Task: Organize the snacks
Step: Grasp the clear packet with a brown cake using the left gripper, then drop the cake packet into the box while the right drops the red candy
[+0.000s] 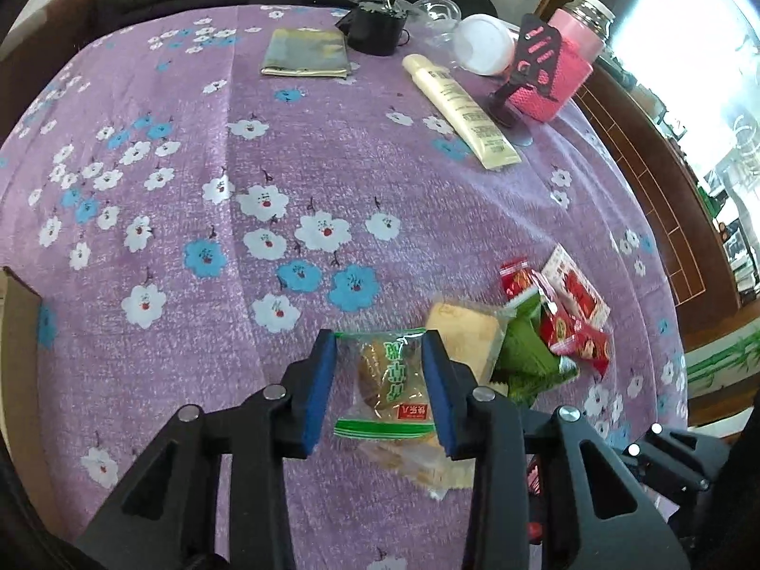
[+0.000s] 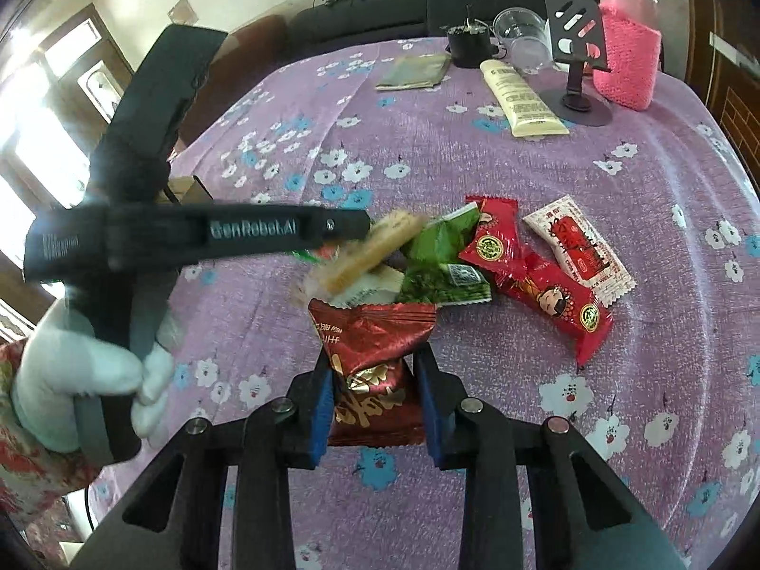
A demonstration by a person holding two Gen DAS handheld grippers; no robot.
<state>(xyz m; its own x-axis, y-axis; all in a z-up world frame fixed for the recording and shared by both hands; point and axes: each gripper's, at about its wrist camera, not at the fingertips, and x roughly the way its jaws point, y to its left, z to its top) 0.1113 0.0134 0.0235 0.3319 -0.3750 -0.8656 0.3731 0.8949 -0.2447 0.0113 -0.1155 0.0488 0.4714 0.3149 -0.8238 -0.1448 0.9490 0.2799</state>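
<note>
Lettered "GenRobot.AI" in pale type along the black body of the left gripper (image 2: 332, 232), seen side-on from the right wrist view and held by a white-gloved hand (image 2: 90, 375). Pinched between the blue pads (image 1: 319, 389) of the left gripper (image 1: 380, 384): a clear snack packet (image 1: 385, 382) with green borders, green Chinese characters and a small red label with white characters, a brown pastry showing through the film. Clamped between the jaws of the right gripper (image 2: 375, 408): a dark red snack packet (image 2: 375, 356) printed with gold calligraphy and small white characters near its crimped top edge, too creased to read. Heaped just beyond on the purple flowered tablecloth (image 1: 190, 152): a pale cake in clear wrap (image 1: 468, 337), crumpled green wrappers (image 2: 441, 261) with a square code patch, a red packet (image 2: 536, 285) bearing round green-and-gold seals and a cartoon face, and a white packet (image 2: 582, 247) with red Chinese lettering, all touching or overlapping. Farther back, well apart from the heap: a cream tube (image 1: 458, 111) with fine print too small to read, a flat silvery pouch (image 1: 304, 53), a black phone stand (image 2: 577, 52), a jar in a pink knitted sleeve (image 2: 627, 52), a clear plastic cup (image 2: 520, 33) and a small black pot (image 1: 375, 31). At the left edge of the left wrist view, the corner of a cardboard box (image 1: 19, 327).
</note>
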